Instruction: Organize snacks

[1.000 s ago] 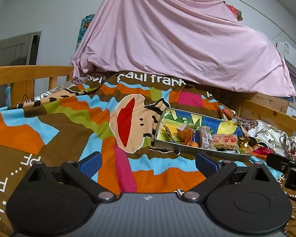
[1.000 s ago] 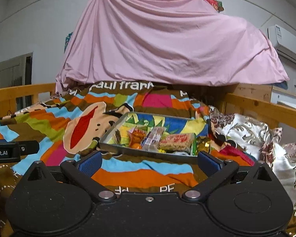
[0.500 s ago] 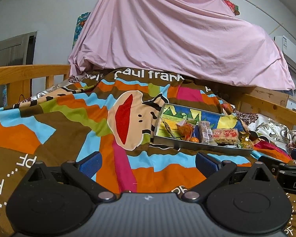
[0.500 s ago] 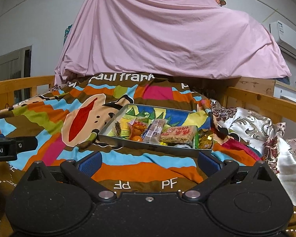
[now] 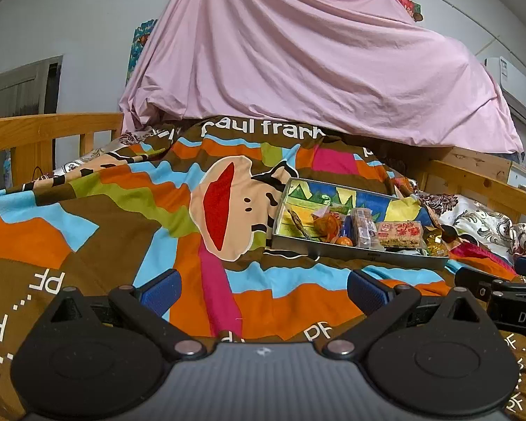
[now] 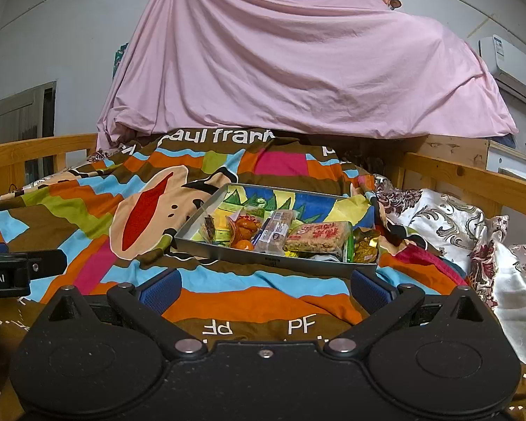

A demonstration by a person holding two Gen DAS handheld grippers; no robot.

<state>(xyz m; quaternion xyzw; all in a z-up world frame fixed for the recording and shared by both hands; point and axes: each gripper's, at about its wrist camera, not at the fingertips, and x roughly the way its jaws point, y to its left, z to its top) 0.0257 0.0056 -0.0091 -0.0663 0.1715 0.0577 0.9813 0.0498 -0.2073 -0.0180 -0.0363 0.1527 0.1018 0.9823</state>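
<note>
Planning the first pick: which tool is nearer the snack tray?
Right. The right tool sits just short of the snack tray, facing it. The left tool sits farther back and off to the tray's left.

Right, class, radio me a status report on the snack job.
Both grippers, left and right, open, empty. Snacks in tin tray on blanket. Path clear.

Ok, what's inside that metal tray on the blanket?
The metal tray holds wrapped snacks: a rice cracker bar, a clear-wrapped bar, an orange snack pack and a small orange candy. Whatever lies beneath them stays hidden.
</note>
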